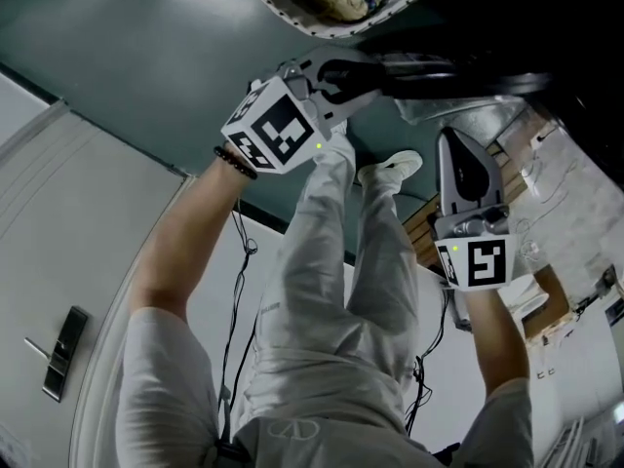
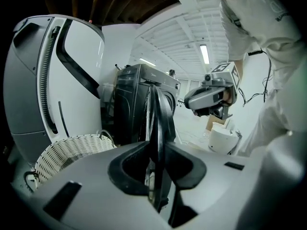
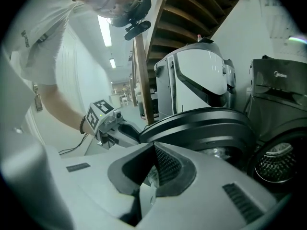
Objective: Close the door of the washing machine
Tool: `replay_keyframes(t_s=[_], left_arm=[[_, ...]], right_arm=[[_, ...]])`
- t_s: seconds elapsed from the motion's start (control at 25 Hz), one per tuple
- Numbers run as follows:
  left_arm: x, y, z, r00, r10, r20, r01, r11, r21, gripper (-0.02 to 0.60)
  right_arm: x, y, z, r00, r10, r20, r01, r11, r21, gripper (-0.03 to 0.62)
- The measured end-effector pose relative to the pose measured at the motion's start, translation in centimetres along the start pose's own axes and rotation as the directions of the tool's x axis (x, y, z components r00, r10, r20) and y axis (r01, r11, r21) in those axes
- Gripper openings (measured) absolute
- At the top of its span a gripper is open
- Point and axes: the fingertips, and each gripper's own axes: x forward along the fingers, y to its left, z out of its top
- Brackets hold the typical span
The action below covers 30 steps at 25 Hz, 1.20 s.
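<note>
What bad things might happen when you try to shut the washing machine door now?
1. The left gripper pinches only the thin rim of the door, so it might slip off when the door swings.
2. The right gripper, shut and empty, hangs close to the door with the drum nearby, so it might get bumped or caught as the door closes.

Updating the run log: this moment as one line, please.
left gripper: shut on edge of round black washing machine door | right gripper: shut, empty, near door | door: open
</note>
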Motion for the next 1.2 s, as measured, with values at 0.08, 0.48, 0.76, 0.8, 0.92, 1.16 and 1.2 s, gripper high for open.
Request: replay_keyframes(t_s=[0.08, 0.48, 0.76, 0.8, 0.92, 1.16, 1.2], left_arm=[[0.1, -0.9, -0.2, 1.0, 0.015, -0.006, -0.015, 1.0, -0.009, 0.084], [1.8, -6.5, -0.4, 0.995, 0.093, -0.023, -0.095, 0.992, -0.085, 0.087], [3.2, -10.3, -0.4, 0.984, 0.167, -0.058, -0.173, 0.977, -0.123, 0.087], [3.4, -10.7, -0.3, 0.982, 0.178, -0.063, -0.185, 0.975, -0.126, 0.087], [4.1, -12.1, -0.2, 0.974, 0.213, -0.08, -0.223, 0.965, -0.14, 0.087], [5.9, -15.2, 0.3, 0.956, 0.269, -0.12, -0.289, 0.936, -0.199, 0.089], [6.2, -15.8, 0.4, 0.953, 0.276, -0.127, -0.297, 0.932, -0.205, 0.089]], right_arm=[[-1.0, 0.0, -0.9, 1.0, -0.019, -0.005, 0.019, 1.0, 0.002, 0.011], [-7.2, -0.7, -5.9, 0.994, -0.093, -0.048, 0.097, 0.991, 0.093, 0.009], [-10.9, 0.2, -9.4, 0.994, -0.064, -0.093, 0.072, 0.994, 0.084, 0.01], [-11.3, 0.1, -9.8, 0.993, -0.065, -0.096, 0.074, 0.994, 0.086, 0.011], [-12.1, -0.4, -10.7, 0.993, -0.07, -0.099, 0.08, 0.992, 0.098, 0.009], [-14.0, -1.7, -12.6, 0.991, -0.104, -0.087, 0.115, 0.986, 0.124, 0.009], [-14.3, -1.9, -13.0, 0.99, -0.108, -0.088, 0.118, 0.987, 0.114, 0.009]])
